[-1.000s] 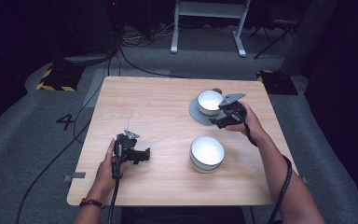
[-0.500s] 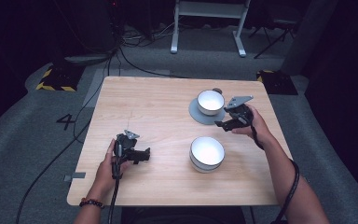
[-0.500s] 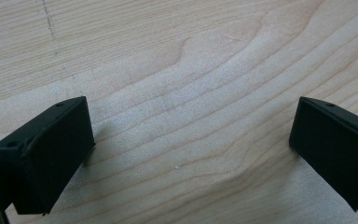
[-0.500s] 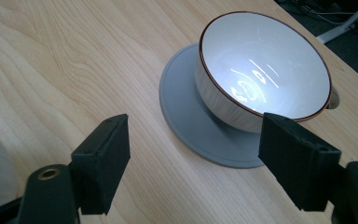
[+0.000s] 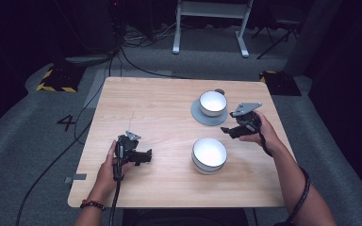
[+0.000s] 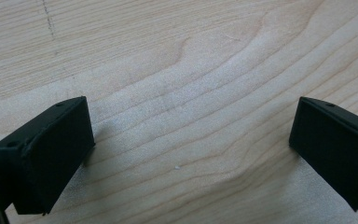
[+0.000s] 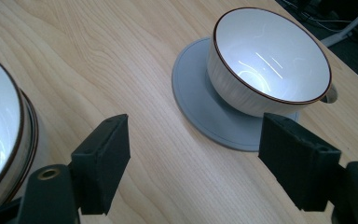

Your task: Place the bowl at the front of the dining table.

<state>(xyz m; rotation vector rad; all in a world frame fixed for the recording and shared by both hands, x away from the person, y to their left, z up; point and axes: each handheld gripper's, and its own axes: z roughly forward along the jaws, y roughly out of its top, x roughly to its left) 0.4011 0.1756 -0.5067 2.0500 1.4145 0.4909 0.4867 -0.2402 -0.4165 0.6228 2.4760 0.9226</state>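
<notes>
Holding your right gripper (image 5: 229,130) wide and empty just beside the cup (image 5: 213,102) on its grey saucer (image 5: 199,113); stacked bowls (image 5: 209,154) nearby; left gripper (image 5: 143,157) wide over bare worktop (image 5: 160,101).

- right gripper (image 5: 231,130) is off the cup (image 5: 213,102) now; a second back its jaws sat right at the cup's rim, now clear table shows between them
- it slides toward the table's right edge and a bit toward the person, ends up right of the saucer (image 5: 199,114), beyond the bowl (image 5: 209,154)
- right hand (image 5: 257,132) and forearm swing outward with it, arm lies nearer the table's right edge
- in the right gripper view the jaws stand wide apart, nothing between, cup (image 7: 270,60) ahead on its saucer (image 7: 200,100)
</notes>
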